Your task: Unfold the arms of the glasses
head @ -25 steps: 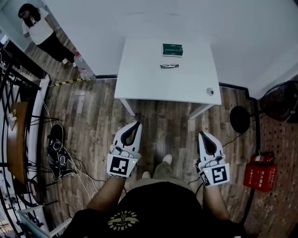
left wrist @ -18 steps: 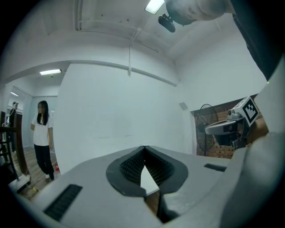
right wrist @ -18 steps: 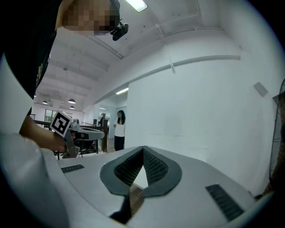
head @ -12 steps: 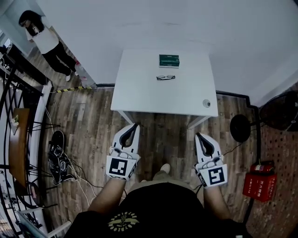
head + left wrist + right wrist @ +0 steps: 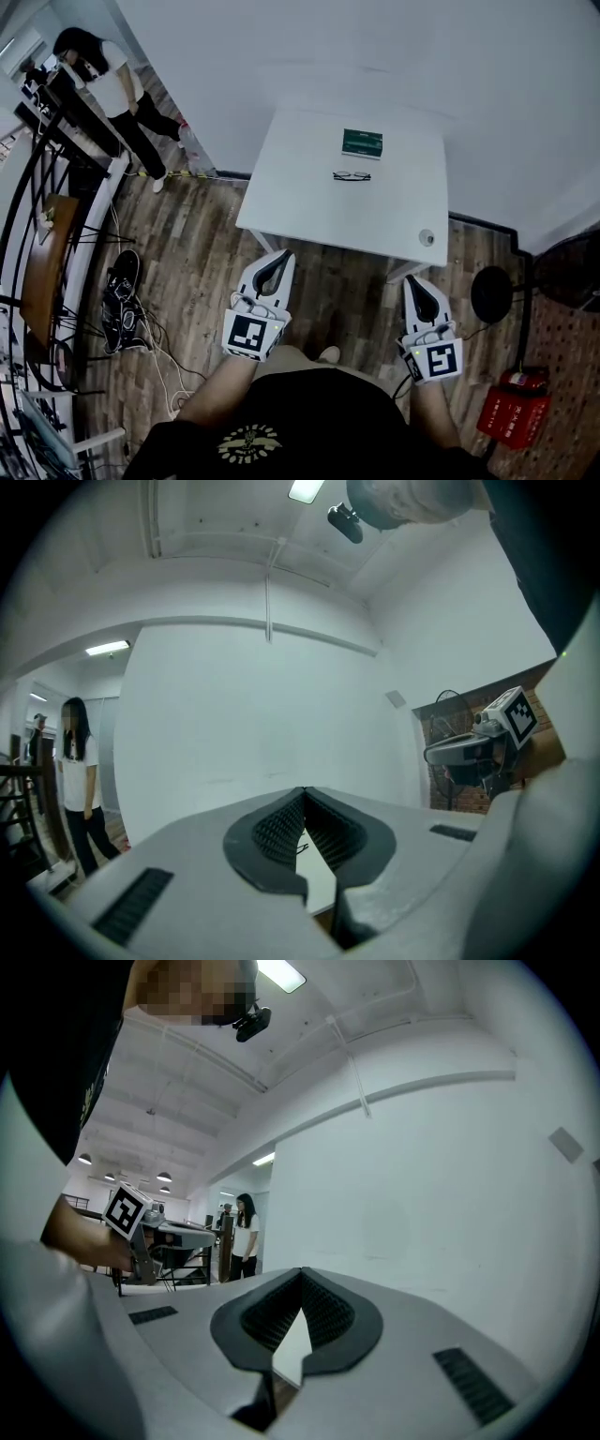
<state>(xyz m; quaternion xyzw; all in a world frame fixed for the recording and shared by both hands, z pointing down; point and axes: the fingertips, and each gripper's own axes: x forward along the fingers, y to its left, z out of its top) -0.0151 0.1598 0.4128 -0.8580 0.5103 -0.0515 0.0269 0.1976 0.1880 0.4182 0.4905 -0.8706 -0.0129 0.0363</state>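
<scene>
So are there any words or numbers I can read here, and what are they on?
Nothing here is readable.
On the green box: print too small.
On the red box: any print too small.
On the black shirt: yellow emblem, blurred.
On the left gripper and right gripper: square marker patterns only, no words.

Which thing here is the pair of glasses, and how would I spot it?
Find the white table against the wall. Near its middle, just on the near side of a green box, lie the glasses. They are a thin dark outline, unlike the solid box or the small round thing at the table's near right corner.
</scene>
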